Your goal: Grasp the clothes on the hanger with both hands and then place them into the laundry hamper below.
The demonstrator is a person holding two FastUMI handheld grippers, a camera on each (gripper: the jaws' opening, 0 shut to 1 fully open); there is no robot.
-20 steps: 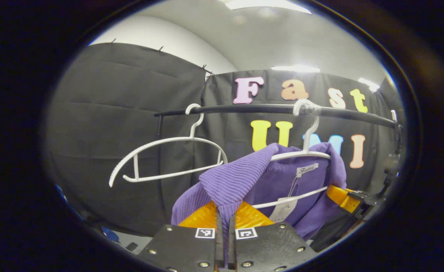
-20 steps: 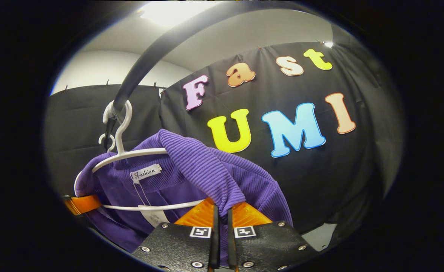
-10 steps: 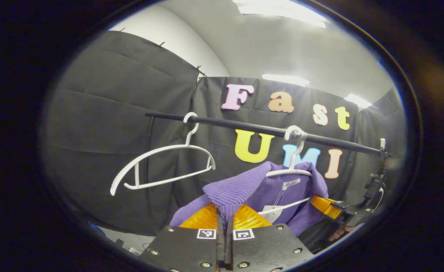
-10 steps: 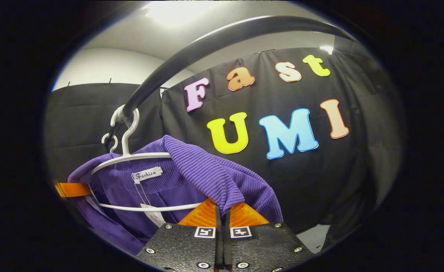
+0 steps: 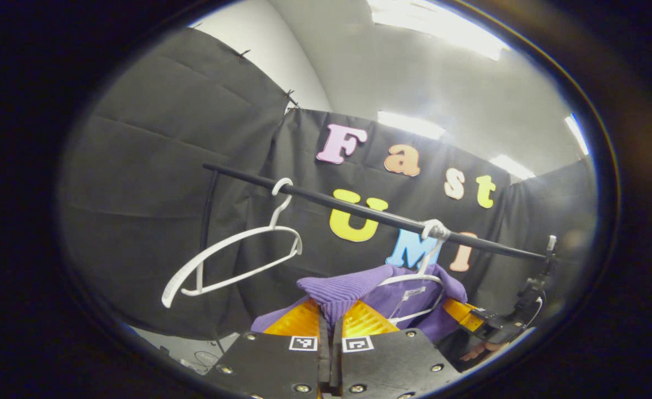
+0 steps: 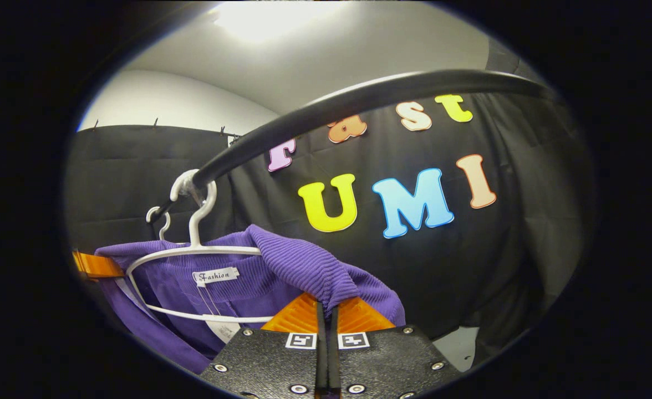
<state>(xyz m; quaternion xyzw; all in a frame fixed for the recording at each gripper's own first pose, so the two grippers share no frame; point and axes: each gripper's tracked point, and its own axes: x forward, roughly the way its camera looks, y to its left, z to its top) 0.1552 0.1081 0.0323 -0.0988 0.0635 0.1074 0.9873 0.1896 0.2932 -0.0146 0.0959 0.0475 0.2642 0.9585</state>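
While both claws are pinching the purple ribbed knit garment (image 5: 353,285), it is hanging on the white plastic hanger (image 6: 193,250), whose hook is sitting over the black horizontal rail (image 5: 359,210).

Left gripper (image 5: 330,324): its jaws are pressed together with a fold of the garment's shoulder between them, the cloth rising just ahead of the tips. Seen from this claw, the hanger and the neck opening are lying ahead and to the right, with the rail crossing above.

Right gripper (image 6: 326,318): its jaws are likewise pressed onto the opposite shoulder fold. Seen from here, the hanger and the sewn neck label (image 6: 215,275) are lying ahead and to the left.

Governing relation: the garment's long axis, shoulder to shoulder, is running between the two claws, roughly along the rail, and the hanger is sitting between them inside the neck. Each hand is gripping its own shoulder, so neither is the nearer. In my judgement the shoulders need to come off the hanger's two ends before any lowering.

Pose: both grippers are pointing upward and forward, below rail height.

A second, bare white hanger (image 5: 232,257) is hanging further along the rail, well apart from the garment.
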